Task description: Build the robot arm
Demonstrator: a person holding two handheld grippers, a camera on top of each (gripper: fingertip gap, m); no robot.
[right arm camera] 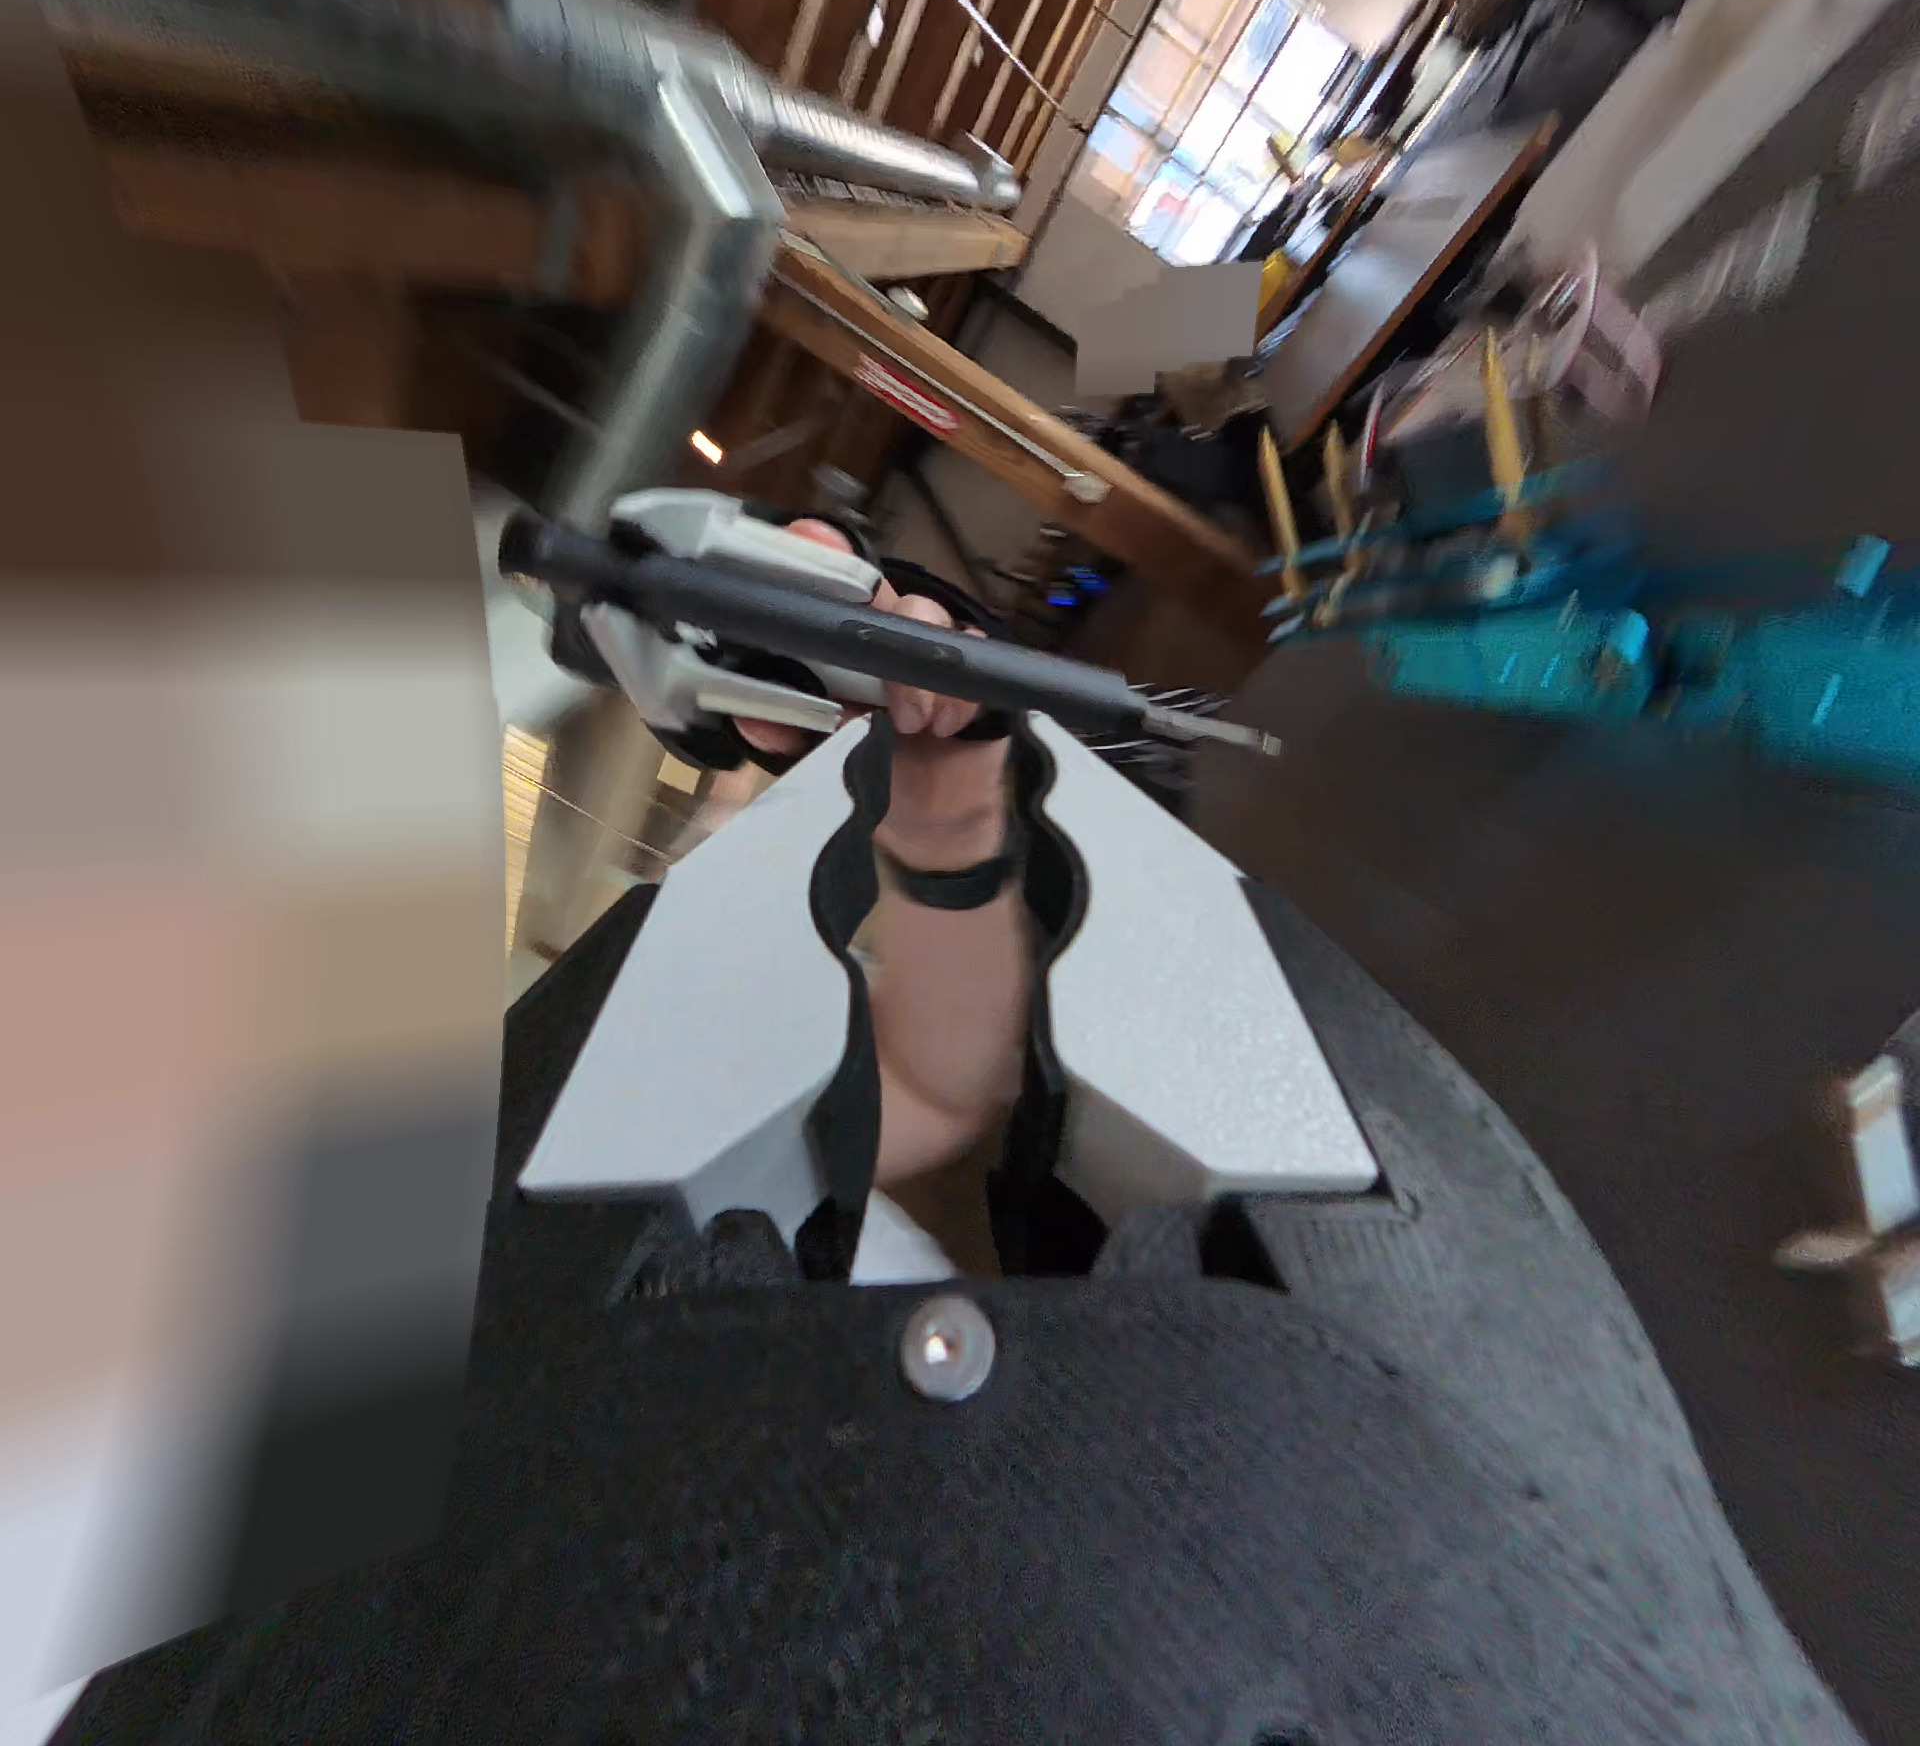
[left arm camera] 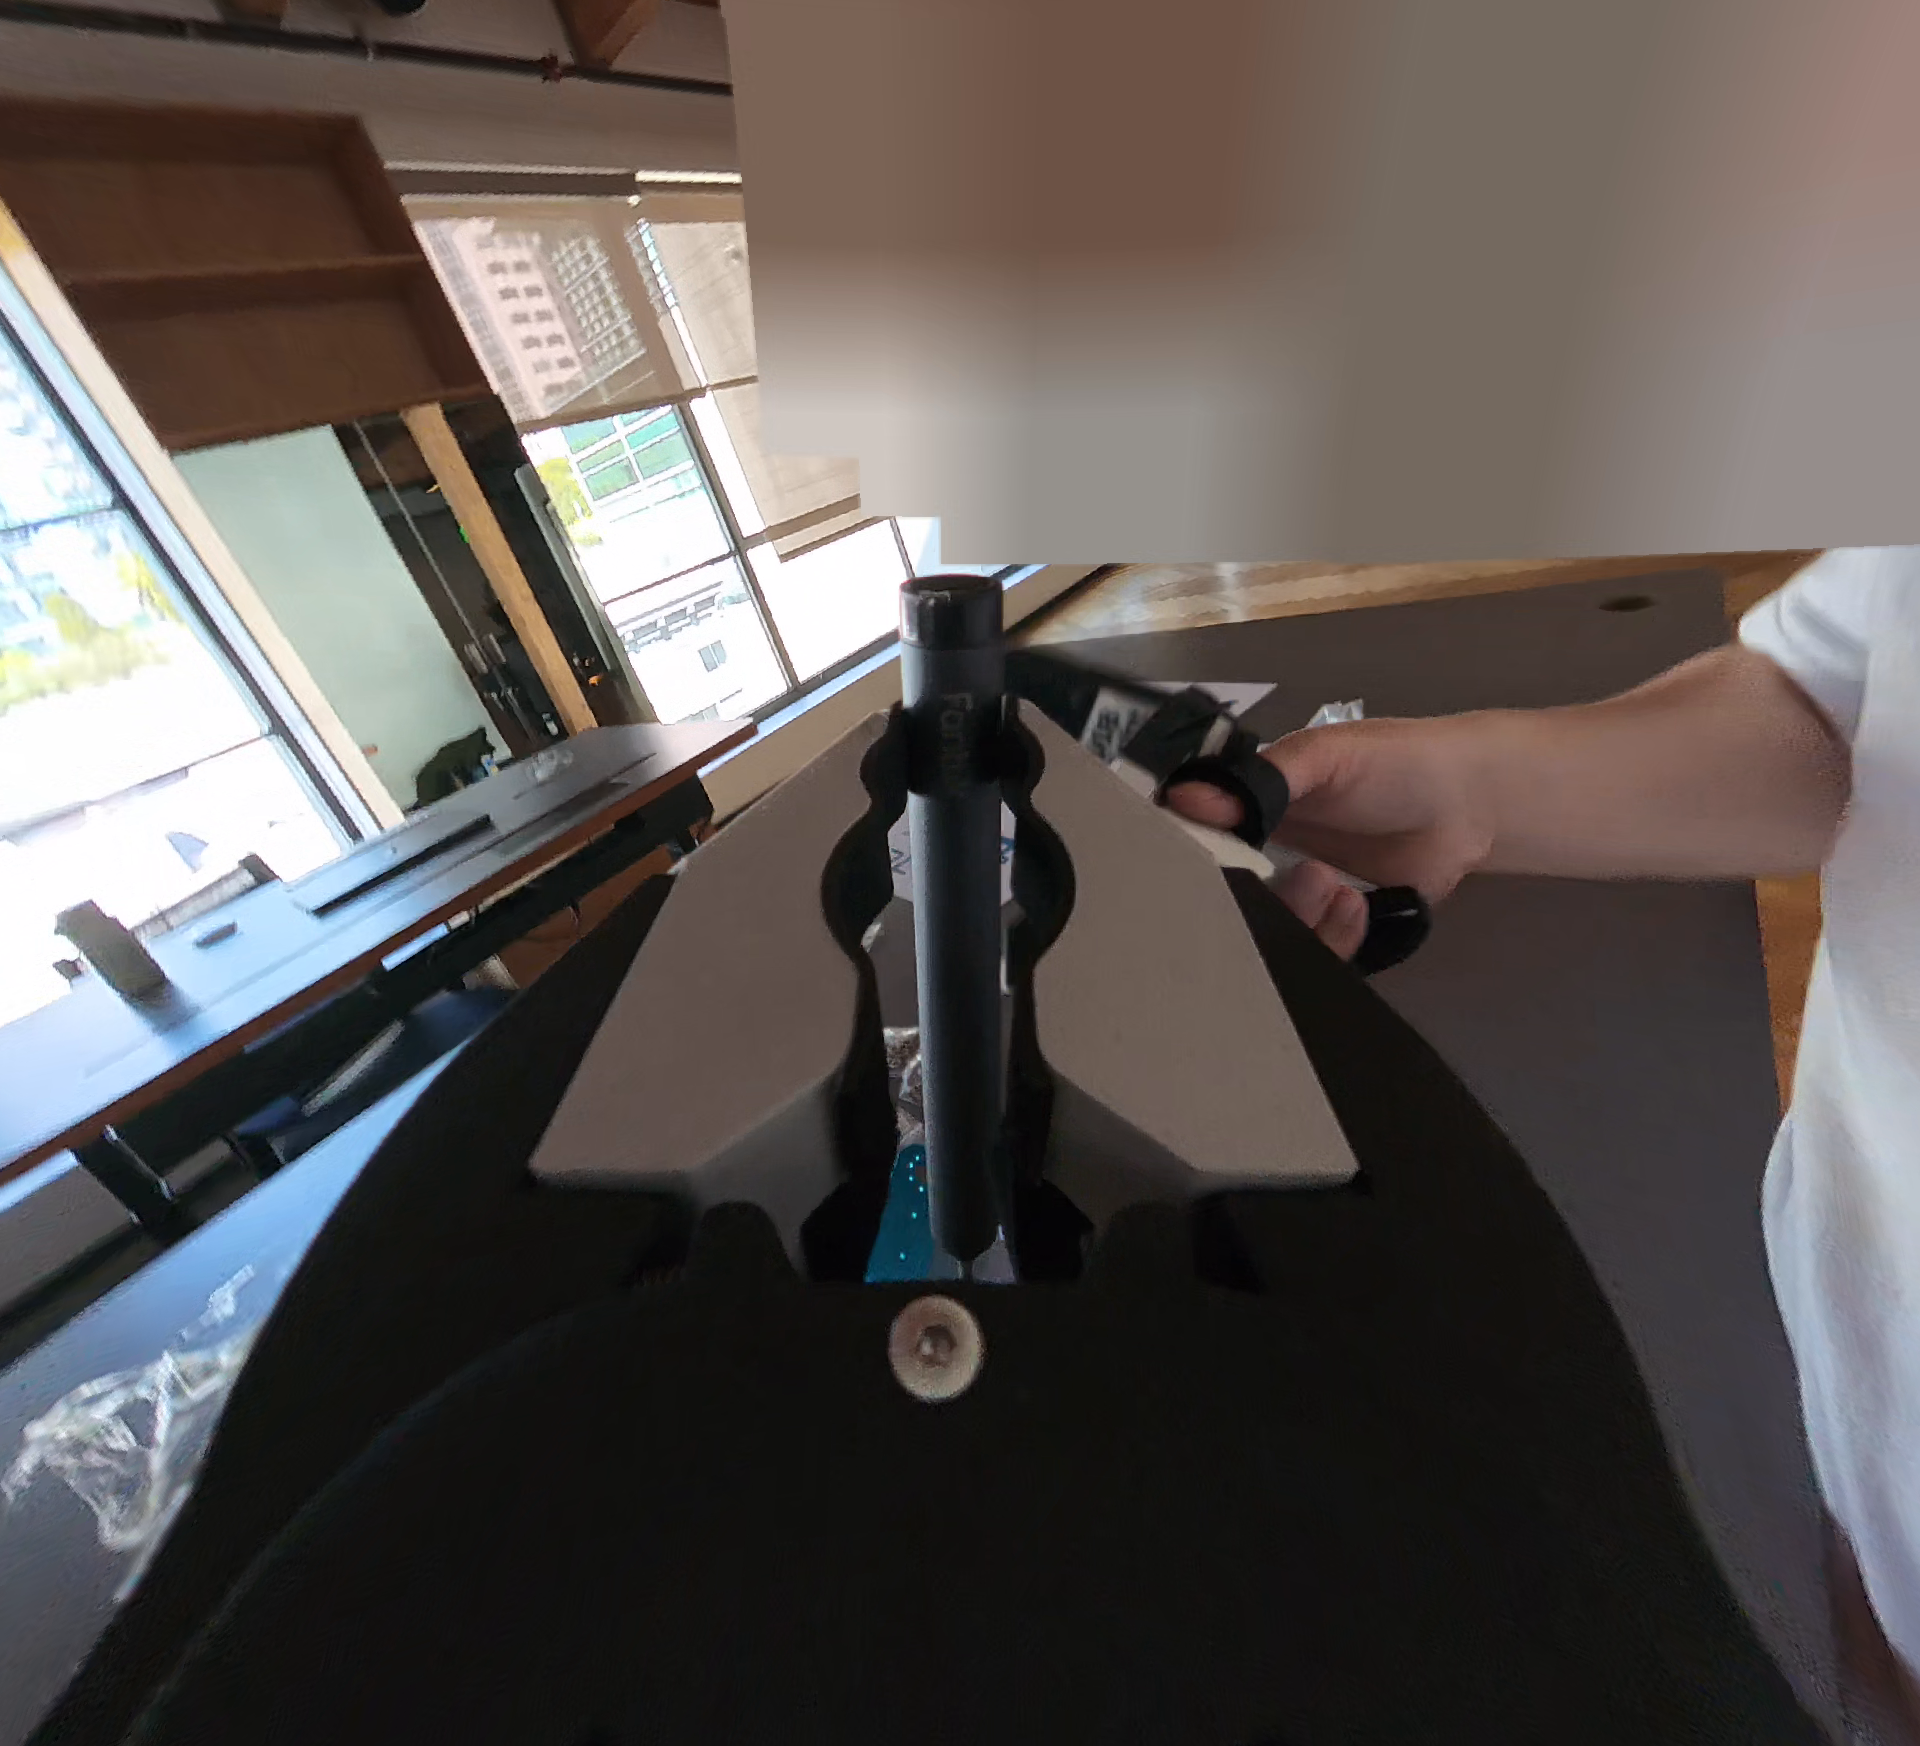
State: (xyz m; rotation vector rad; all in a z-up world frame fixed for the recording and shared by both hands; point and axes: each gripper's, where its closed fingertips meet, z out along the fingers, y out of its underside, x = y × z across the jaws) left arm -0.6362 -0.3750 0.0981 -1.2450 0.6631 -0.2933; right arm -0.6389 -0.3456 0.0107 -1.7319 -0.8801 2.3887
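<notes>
Left wrist view: dark screwdriver (left arm camera: 954, 917) is clamped lengthwise between the left gripper (left arm camera: 952, 740) jaws, butt end outward, held steady above the black table (left arm camera: 1558, 1021).
Right wrist view: right gripper (right arm camera: 943, 740) jaws are apart, empty; screwdriver tip points toward blurred teal object (right arm camera: 1621, 647).

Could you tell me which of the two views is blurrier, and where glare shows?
Right wrist view: heavy motion blur, smearing the teal object; the dark screwdriver stays fairly sharp. Left wrist view: sharper, the screwdriver crisp in the left gripper, but the windows are blown out.
</notes>
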